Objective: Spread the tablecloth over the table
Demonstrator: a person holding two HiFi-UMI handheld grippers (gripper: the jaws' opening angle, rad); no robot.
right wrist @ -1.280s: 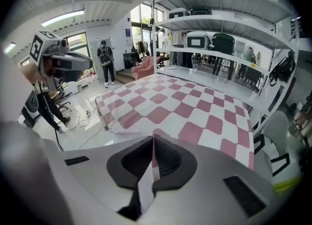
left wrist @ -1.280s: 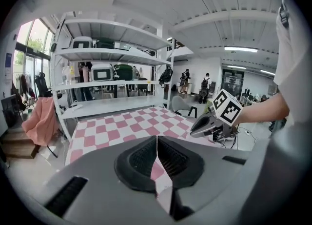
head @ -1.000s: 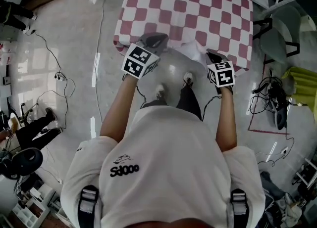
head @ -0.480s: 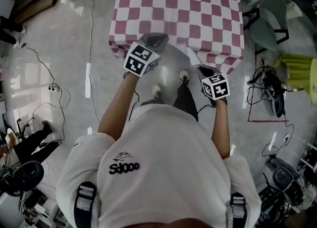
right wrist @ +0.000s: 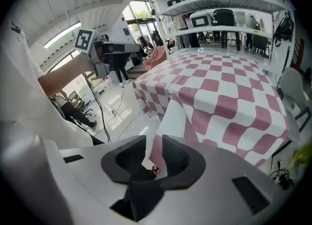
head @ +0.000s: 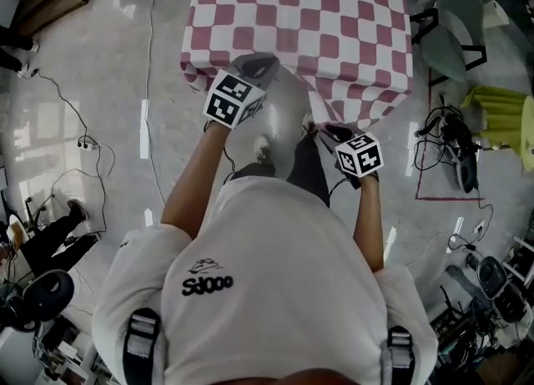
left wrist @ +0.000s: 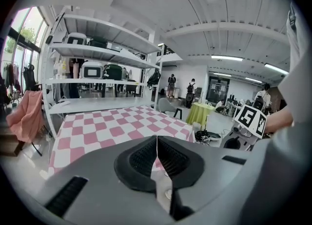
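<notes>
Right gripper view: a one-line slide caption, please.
Right gripper, jaws opening, with a hanging fold of the red-and-white checked tablecloth between them.

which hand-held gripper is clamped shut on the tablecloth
The left hand-held gripper: its jaws meet on a thin fold of the tablecloth. On the right hand-held gripper the jaws are opening, cloth loose between them.

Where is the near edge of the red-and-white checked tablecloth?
In the head view the red-and-white checked tablecloth's near edge hangs at centre, just ahead of the person: left part clamped in the left gripper, right corner between the right gripper's opening jaws.
</notes>
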